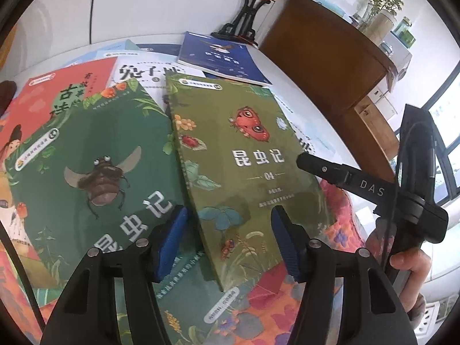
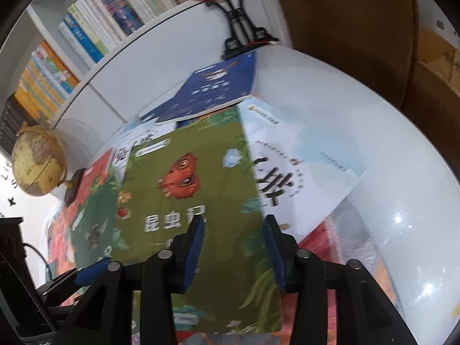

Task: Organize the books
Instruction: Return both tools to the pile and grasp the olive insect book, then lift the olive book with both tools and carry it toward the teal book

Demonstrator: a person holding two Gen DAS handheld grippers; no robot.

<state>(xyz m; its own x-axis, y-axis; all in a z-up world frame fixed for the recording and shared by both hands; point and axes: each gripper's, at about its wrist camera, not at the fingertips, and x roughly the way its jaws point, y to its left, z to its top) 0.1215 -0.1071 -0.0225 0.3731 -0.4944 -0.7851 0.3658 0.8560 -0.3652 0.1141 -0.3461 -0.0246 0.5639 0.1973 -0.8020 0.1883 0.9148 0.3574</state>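
While several books lie overlapped on the white table, the olive butterfly book sits topmost, directly ahead of both tools, its long axis running away from them; the left gripper, fingers spread and empty, straddles its near left corner; the right gripper, also spread, hovers over its lower right part. At least six loose books are visible; one dark green beetle book lies just left.
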